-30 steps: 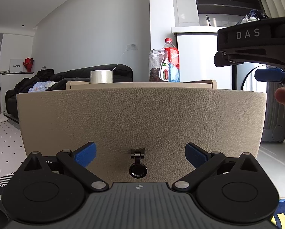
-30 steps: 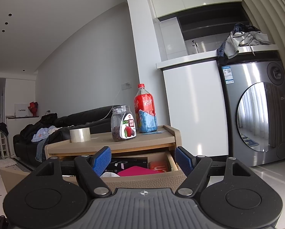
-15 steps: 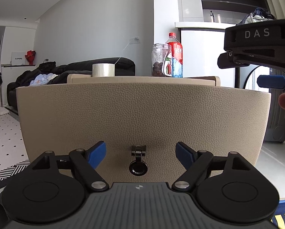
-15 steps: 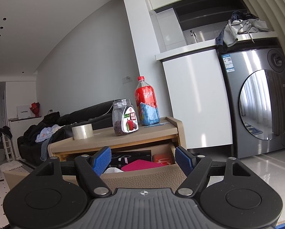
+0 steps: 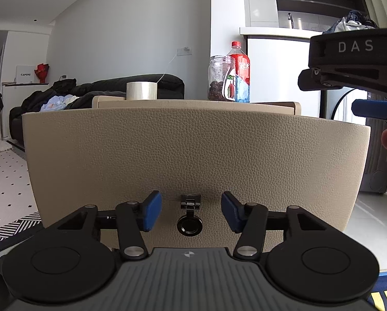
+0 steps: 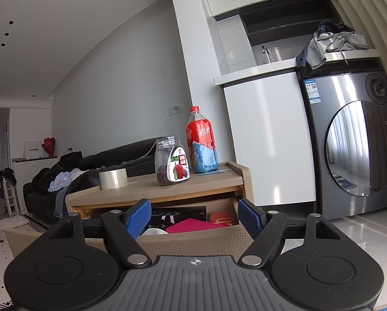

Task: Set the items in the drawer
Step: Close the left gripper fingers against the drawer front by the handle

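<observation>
Left claw point(image 5: 191, 213) nearer; drawer point(image 5: 193, 155) interior hidden.

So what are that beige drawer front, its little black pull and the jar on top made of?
The drawer front looks like leather or faux leather: matte beige with a pebbled grain. Its ring pull seems to be metal, glossy black with sharp highlights. The jar looks like clear plastic, though glass is possible; dark contents show through its wall.

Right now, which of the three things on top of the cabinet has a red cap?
The tall soda bottle, farthest right. The clear jar beside it holds dark fruit; the tape roll at left has no cap.
</observation>
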`<action>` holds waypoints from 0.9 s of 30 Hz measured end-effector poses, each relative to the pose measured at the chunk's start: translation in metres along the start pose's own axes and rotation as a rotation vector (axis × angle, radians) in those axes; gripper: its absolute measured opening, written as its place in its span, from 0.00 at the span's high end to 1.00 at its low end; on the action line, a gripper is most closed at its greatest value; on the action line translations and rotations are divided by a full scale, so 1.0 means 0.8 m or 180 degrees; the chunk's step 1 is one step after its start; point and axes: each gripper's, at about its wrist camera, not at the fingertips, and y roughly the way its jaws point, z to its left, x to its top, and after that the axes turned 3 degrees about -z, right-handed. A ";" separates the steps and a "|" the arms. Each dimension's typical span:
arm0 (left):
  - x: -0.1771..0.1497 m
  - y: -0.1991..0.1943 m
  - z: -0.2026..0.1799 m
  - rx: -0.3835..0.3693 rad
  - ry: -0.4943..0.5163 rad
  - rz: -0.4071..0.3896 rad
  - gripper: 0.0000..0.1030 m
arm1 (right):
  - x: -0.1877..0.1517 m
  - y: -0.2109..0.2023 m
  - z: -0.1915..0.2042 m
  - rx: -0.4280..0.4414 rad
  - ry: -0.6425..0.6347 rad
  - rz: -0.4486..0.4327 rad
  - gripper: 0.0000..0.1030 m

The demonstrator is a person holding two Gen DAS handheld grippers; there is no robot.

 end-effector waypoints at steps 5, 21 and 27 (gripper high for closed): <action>-0.002 0.001 0.003 -0.0007 -0.0019 -0.0019 0.61 | 0.000 0.002 -0.002 -0.0005 0.0024 0.0014 0.25; -0.010 -0.003 -0.003 0.0058 0.0048 -0.0081 0.82 | -0.002 0.003 -0.001 -0.0014 -0.0021 0.0022 0.25; -0.009 -0.001 -0.003 0.0068 0.0022 -0.0068 0.82 | -0.002 0.004 -0.001 -0.0019 -0.0015 0.0024 0.25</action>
